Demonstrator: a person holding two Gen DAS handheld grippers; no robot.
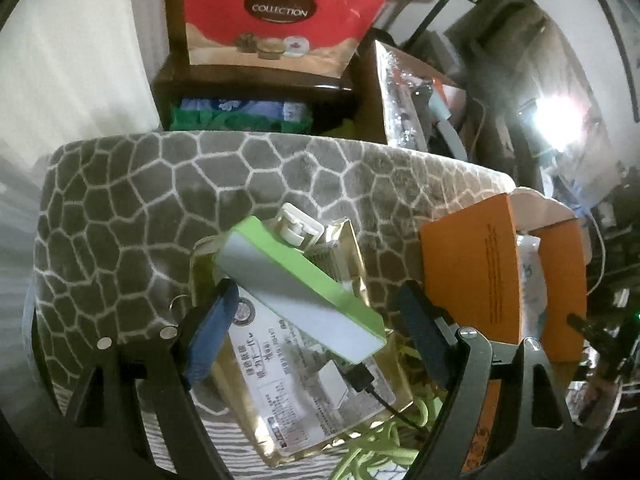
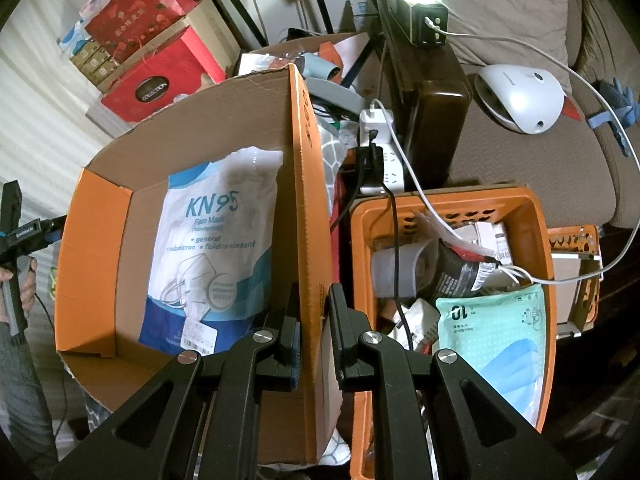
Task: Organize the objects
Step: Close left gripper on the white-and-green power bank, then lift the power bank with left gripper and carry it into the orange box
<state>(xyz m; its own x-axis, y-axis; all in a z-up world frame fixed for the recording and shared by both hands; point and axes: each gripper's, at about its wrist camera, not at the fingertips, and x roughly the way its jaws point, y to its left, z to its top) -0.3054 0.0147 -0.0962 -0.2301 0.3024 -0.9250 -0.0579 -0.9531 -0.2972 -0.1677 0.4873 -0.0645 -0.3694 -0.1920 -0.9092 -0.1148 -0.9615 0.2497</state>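
Hovering with its jaws spread wide and empty, the left gripper [image 1: 316,332] brackets the green-and-white box [image 1: 300,280], which lies aslant mid-frame on a gold pouch [image 1: 320,400] over the patterned cushion [image 1: 140,208]. Square the pads to the box's long sides before closing; a black cable [image 1: 372,392] seems plugged in at its lower end, so lift gently. The right gripper [image 2: 314,340] is clamped on the orange carton's wall [image 2: 308,220], steadying the carton, where a mask pack [image 2: 208,240] lies.

left wrist: steeply down, close | right wrist: same | shared: orange box [image 1: 484,276]
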